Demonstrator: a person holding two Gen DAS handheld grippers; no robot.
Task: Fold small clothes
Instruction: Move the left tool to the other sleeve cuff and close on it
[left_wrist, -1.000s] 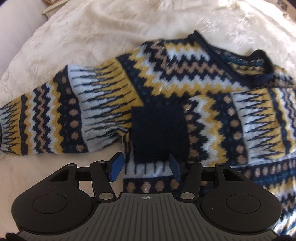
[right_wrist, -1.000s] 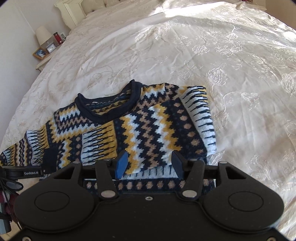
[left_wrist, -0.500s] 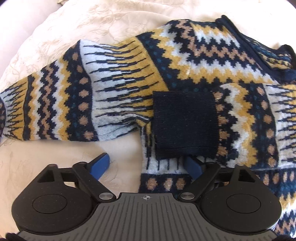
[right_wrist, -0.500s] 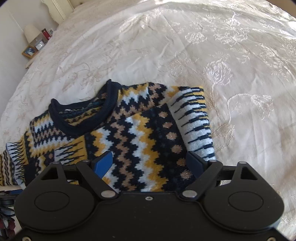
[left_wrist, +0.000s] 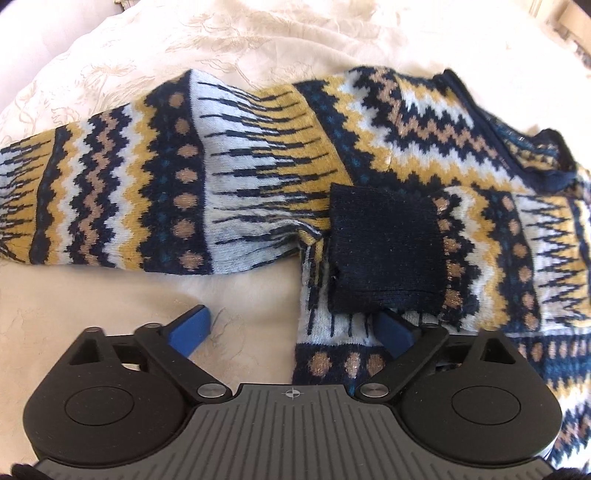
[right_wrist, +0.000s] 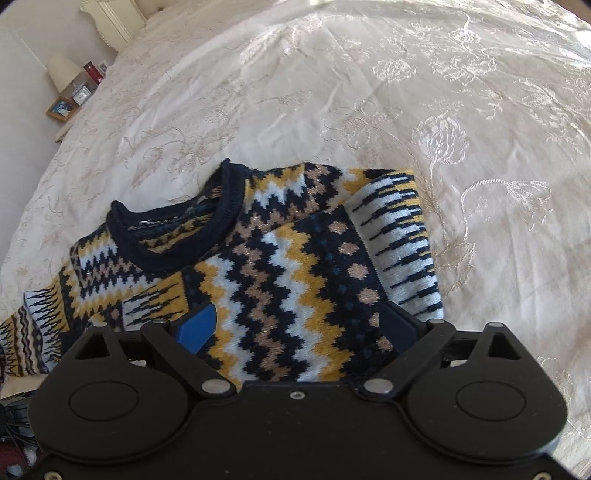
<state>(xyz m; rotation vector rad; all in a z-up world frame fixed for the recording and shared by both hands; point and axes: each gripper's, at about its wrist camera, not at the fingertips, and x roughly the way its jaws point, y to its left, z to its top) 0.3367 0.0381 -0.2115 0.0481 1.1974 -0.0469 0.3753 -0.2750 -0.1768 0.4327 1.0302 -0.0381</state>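
One sleeve (right_wrist: 369, 273) lay folded across the sweater (left_wrist: 424, 140) — both grippers (left_wrist: 295, 328) (right_wrist: 299, 325) gaped wide, empty; next, grasping the outstretched sleeve (left_wrist: 147, 192).

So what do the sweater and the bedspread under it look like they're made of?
Sweater: thick, soft knit, likely wool or acrylic, shown by its fuzzy stitched zigzags with faint metallic glints. Bedspread: smooth cream woven fabric with a raised, shiny floral pattern, possibly jacquard or embroidery.
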